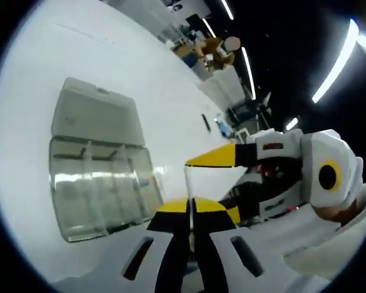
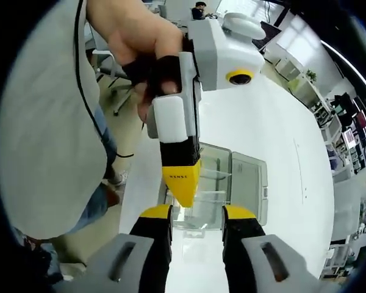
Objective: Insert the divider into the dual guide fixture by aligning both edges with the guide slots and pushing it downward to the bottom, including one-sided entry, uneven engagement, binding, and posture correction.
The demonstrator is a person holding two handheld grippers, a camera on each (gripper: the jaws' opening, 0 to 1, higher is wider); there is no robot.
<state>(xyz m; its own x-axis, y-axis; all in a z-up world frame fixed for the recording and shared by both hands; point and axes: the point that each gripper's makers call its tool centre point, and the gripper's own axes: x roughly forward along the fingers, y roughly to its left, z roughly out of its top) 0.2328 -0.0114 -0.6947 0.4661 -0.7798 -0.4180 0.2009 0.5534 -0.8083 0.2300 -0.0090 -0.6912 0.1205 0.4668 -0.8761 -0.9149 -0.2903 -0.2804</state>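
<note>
Left gripper [image 1: 193, 206] first: its fingers are clenched close together on a thin pale plate, the divider [image 1: 198, 180], which stands up between the yellow tips. The plate is faint against the white table [image 1: 110, 49], so take its outline as my best reading. Over to the right gripper [image 2: 197, 213]: fingers spread well apart, gripping nothing, hovering just beside the left one, whose yellow tip hangs down in front of it from a hand [image 2: 140, 43].

Where are we in the task? Early, I'd judge. The divider is up in the air, apart from the clear fixture [image 1: 100, 183], which sits on the table with its lid [image 1: 94, 113] swung open and flat. No edge has met a guide slot yet; alignment, entry and the push to the bottom are all left.

Room to move looks generous. Bare table runs all round the fixture, and only the table's near edge, with a person standing by it, sits close.
</note>
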